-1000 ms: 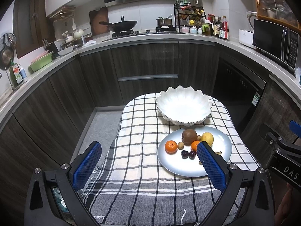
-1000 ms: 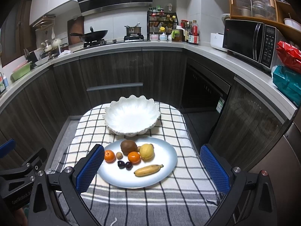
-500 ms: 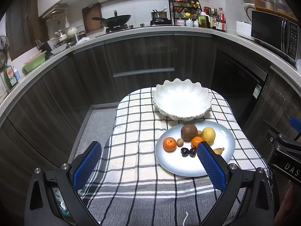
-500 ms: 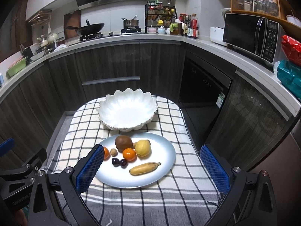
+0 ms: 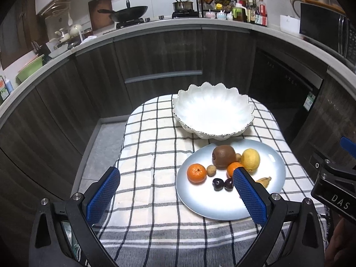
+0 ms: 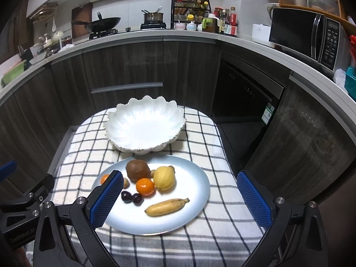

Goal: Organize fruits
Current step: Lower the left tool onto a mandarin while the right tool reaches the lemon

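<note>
A pale blue plate (image 5: pixel 273 162) (image 6: pixel 195 178) on a checked cloth holds a kiwi (image 5: pixel 223 156) (image 6: pixel 138 170), a lemon (image 5: pixel 250 159) (image 6: pixel 164 178), two oranges (image 5: pixel 196 173) (image 6: pixel 145 186), two dark cherries (image 5: pixel 218 184) (image 6: pixel 126 196), small brown nuts (image 5: pixel 211 170) and a banana (image 6: pixel 165 207). Behind it stands an empty white scalloped bowl (image 5: pixel 212 110) (image 6: pixel 144 124). My left gripper (image 5: pixel 175 191) is open, above the cloth at the plate's left edge. My right gripper (image 6: pixel 180 197) is open, straddling the plate from the near side.
The checked cloth (image 5: pixel 151 155) covers a small table with dark cabinets (image 5: pixel 160 53) around it. A counter carries a wok (image 6: pixel 104 23), a pot (image 6: pixel 153 17), a spice rack (image 6: pixel 191 6) and a microwave (image 6: pixel 311 34). The floor (image 5: pixel 98 153) lies left of the table.
Both grippers have moved forward and lower toward the plate, so the fruit and the bowl look larger. Both stay open and nothing on the plate has moved.
</note>
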The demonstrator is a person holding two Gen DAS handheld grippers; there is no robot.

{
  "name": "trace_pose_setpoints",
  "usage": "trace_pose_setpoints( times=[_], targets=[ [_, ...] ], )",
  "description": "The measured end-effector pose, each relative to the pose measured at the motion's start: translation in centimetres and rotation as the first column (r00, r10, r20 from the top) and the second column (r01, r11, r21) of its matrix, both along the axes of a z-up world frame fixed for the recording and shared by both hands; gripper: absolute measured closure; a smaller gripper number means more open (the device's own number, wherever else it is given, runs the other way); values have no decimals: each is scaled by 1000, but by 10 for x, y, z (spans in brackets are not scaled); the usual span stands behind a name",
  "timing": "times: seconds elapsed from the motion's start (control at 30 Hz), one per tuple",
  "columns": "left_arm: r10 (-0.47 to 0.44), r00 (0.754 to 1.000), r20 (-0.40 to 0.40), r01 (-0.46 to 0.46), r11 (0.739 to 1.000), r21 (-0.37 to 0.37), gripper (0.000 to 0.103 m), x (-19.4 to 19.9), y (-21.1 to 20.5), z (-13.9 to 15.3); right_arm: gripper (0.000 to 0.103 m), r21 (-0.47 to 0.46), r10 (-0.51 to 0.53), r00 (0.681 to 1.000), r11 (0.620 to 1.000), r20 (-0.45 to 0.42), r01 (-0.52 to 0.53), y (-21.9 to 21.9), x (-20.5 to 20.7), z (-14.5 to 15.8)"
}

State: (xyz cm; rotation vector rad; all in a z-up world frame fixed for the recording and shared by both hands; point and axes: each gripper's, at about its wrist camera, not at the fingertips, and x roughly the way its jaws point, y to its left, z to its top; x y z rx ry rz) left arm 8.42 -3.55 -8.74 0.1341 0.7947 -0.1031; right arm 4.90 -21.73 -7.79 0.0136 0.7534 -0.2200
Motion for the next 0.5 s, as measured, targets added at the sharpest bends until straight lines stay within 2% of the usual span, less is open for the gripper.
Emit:
trace_pose_setpoints(
  times=[0.2,0.5],
  targets=[
    [17,1000,-19,-16,1000,15,0,23,-2,-21,0,3,3,999,1000,-35,-3,-4,23,-21],
    [-20,996,-82,22,999,32,0,59,-13,-66,0,9,-3,994,1000,-108,4,-11,61,-63]
  ],
)
